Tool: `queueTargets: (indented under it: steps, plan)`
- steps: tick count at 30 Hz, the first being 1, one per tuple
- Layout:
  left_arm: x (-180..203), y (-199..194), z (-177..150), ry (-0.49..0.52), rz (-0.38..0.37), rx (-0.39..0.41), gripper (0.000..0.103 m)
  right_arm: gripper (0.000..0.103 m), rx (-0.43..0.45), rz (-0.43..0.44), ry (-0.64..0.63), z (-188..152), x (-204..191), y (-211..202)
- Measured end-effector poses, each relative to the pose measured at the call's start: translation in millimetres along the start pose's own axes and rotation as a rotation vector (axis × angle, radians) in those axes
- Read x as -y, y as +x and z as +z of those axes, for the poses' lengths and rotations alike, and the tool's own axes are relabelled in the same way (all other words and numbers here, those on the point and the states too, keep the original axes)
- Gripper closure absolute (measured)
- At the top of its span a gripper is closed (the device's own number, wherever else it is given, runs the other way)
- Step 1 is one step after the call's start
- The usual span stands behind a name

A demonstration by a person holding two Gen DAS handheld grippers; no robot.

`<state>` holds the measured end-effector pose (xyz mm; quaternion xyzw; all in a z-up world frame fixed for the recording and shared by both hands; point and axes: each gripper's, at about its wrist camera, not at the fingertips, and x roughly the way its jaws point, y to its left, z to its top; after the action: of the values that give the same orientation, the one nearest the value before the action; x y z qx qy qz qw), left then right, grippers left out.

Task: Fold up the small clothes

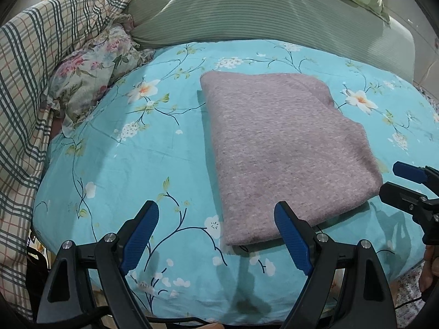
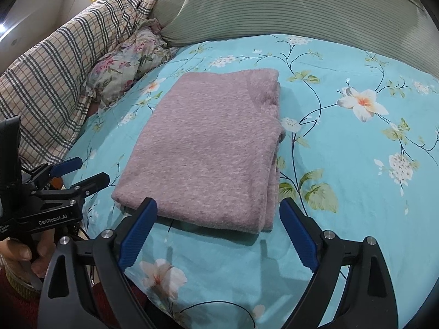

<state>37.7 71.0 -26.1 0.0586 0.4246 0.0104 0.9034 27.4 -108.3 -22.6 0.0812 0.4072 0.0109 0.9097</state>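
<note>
Counting one folded garment (image 2: 211,148), two hand-held grippers (image 1: 216,213)

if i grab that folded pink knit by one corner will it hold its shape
Probably not: the folded pink knit looks soft, with loose stacked layers along its right edge, so it would likely droop and unfold. Its fuzzy surface should grip the blue pads rather than slip.

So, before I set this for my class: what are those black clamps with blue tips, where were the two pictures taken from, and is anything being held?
They are hand-held two-finger grippers, one in each of a person's hands. Each carries a camera looking forward along its fingers, so one picture is from the left gripper and the other from the right gripper. A folded mauve knitted garment lies on a turquoise flowered bedsheet, with a green striped pillow and a checked quilt behind. Both grippers are open near the garment's front edge; nothing is held.
</note>
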Motion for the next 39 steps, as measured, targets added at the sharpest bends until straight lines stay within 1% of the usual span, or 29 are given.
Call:
queueTargets:
  steps: [39]
  plan:
    - [5.9, -8.0, -0.8, -0.008, -0.007, 0.004, 0.016, 0.011, 0.004, 0.003, -0.004, 0.0, -4.1, -5.2]
